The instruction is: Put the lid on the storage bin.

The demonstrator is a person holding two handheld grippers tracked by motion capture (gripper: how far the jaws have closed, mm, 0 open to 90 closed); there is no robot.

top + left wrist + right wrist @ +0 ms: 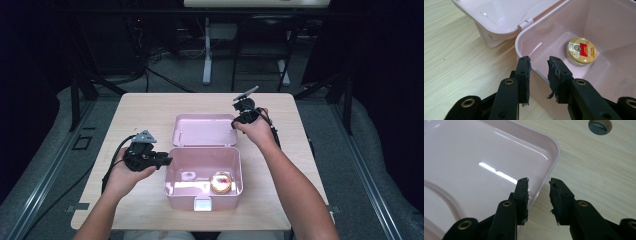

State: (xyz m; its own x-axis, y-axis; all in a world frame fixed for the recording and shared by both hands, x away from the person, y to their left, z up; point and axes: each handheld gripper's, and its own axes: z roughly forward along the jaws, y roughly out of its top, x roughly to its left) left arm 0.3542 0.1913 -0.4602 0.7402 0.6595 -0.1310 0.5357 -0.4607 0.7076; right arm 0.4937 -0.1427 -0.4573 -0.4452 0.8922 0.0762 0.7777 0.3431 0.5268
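The pink box (203, 172) sits open near the middle of the pale wooden table (140, 107), its lid (205, 130) thrown back flat behind it — in the high view a round gold tin (221, 182) lies on the floor of the box, toward its right side, with a white latch at the front wall. The left gripper (167, 160), held in the person's left hand (125, 175), reaches in level to the left wall of the box. The right gripper (235, 122), in the right hand (257, 131), points down at the lid's right edge.

In the left gripper view, the left gripper (539, 66) straddles the rim of the pink box (524, 37): one jaw stands outside the wall, the other inside, with a narrow gap between them and the pads not pressed on the plastic. The gold tin (580, 51), with a red label on top, lies beyond the jaws on the box floor, apart from them. The lid's hinge end shows at the top left.

In the right gripper view, the right gripper (539, 187) brackets the lid (474, 165) at its rounded corner — one jaw over the lid's glossy inner face, the other over the table (594, 170) just outside the rim. The jaws stand narrowly apart, and no grip on the rim shows. A round hole (599, 124) in the tabletop lies farther off.
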